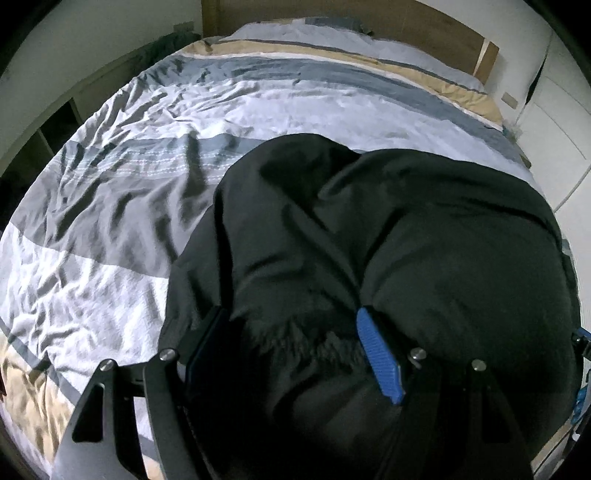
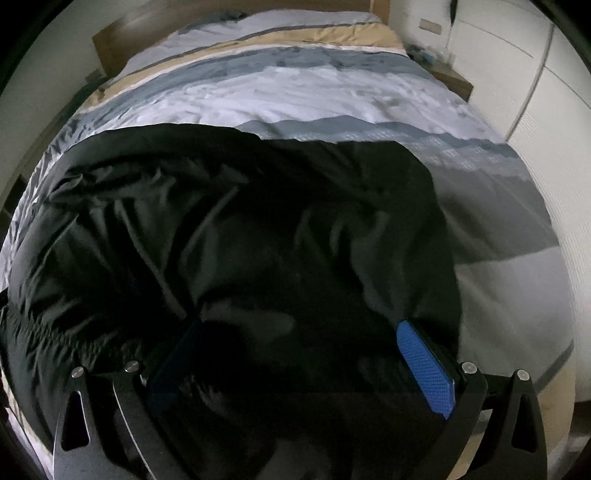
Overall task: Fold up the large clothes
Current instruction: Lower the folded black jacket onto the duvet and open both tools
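A large black padded jacket lies bunched on the bed, its fur-trimmed collar close to the left wrist camera. My left gripper stands wide, shut on a thick wad of the jacket at the collar; the fabric fills the gap between its blue pads. In the right wrist view the same jacket spreads across the lower frame. My right gripper also stands wide with a thick fold of jacket between its pads, and creases run toward its left finger. The jacket's underside is hidden.
The bed carries a crumpled duvet striped white, grey, blue and tan. A wooden headboard stands at the far end. White wardrobe doors line the right side, and open shelving sits to the left.
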Motion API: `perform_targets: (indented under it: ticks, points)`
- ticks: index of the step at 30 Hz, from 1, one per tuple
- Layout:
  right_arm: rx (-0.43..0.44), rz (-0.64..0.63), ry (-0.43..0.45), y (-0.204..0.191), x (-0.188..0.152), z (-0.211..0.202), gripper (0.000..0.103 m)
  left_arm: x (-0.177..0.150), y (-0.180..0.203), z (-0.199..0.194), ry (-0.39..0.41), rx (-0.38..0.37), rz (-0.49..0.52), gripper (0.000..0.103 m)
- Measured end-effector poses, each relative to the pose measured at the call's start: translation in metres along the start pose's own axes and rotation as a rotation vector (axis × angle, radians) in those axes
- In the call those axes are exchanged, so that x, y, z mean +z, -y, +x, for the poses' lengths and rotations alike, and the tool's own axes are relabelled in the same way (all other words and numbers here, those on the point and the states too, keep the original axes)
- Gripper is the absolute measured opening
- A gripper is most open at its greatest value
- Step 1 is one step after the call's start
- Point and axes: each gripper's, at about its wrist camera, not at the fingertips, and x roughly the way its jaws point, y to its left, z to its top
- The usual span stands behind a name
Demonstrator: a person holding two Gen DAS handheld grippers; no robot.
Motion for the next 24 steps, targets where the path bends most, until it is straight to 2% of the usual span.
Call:
perform_targets:
  ticks: [16,24]
  points:
    - [-0.067,0.041,0.006,0.037,-0.023,-0.059,0.103,-0.029,-0.019,-0.05,0.039,0.006,0.012,0.072]
    - [-0.029,0.12,-0.015,0.05,-0.035,-0.064,0.103,-0.035,-0.039,-0.059,0.039,0.009,-0.022,0.072]
